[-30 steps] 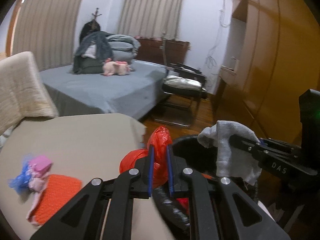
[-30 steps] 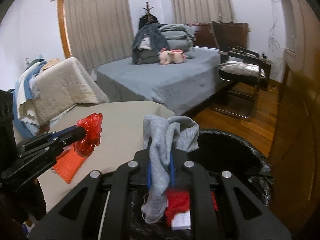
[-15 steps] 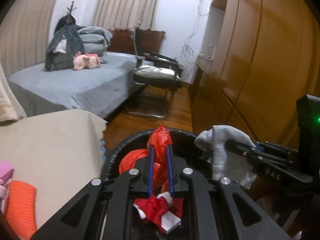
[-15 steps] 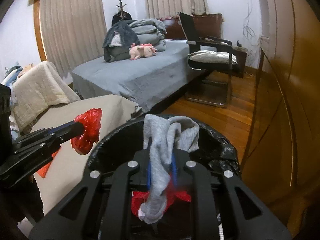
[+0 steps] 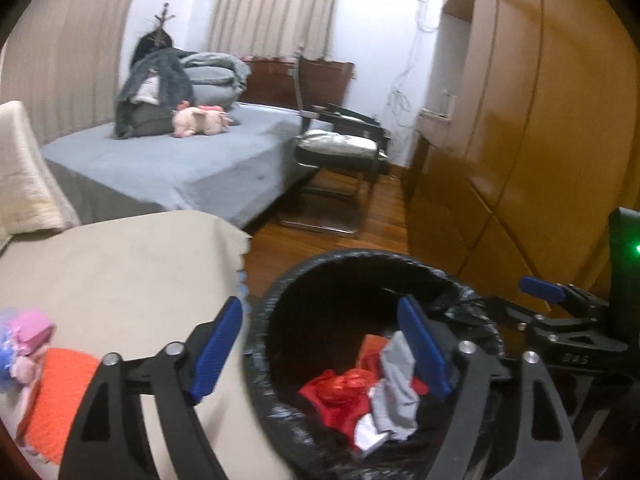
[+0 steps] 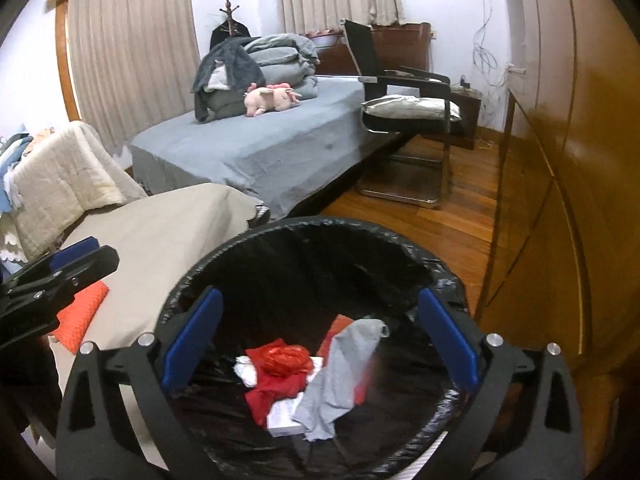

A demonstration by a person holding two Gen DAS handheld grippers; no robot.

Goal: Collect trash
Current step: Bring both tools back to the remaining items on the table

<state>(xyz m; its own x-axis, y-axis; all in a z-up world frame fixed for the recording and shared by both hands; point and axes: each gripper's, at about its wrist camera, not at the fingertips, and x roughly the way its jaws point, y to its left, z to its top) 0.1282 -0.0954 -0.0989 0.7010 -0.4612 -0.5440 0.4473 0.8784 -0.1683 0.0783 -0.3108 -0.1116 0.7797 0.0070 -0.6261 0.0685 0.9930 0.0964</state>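
1. Bin rim (image 6: 320, 224) stood just beside the beige worktop edge (image 5: 240, 248); wooden floor (image 6: 460, 208) lay open between bed (image 6: 260, 152) and wardrobe (image 6: 560, 160).
2. Near rim cut off below both views; white item under the trash hard to make out.
3. Left gripper (image 5: 320, 350) and right gripper (image 6: 320, 340) hung over the bin, jaws spread wide, holding nothing; grey cloth (image 6: 340, 376) and red bag (image 6: 286, 358) lay inside, below the jaws.

Both grippers have sprung wide apart and let go. The red plastic wad (image 6: 286, 356) has left the left gripper (image 5: 320, 354), the grey sock (image 6: 340, 376) the right gripper (image 6: 320, 344); both now lie inside the black-lined bin (image 6: 400, 240), sock at 3 o'clock of the wad.
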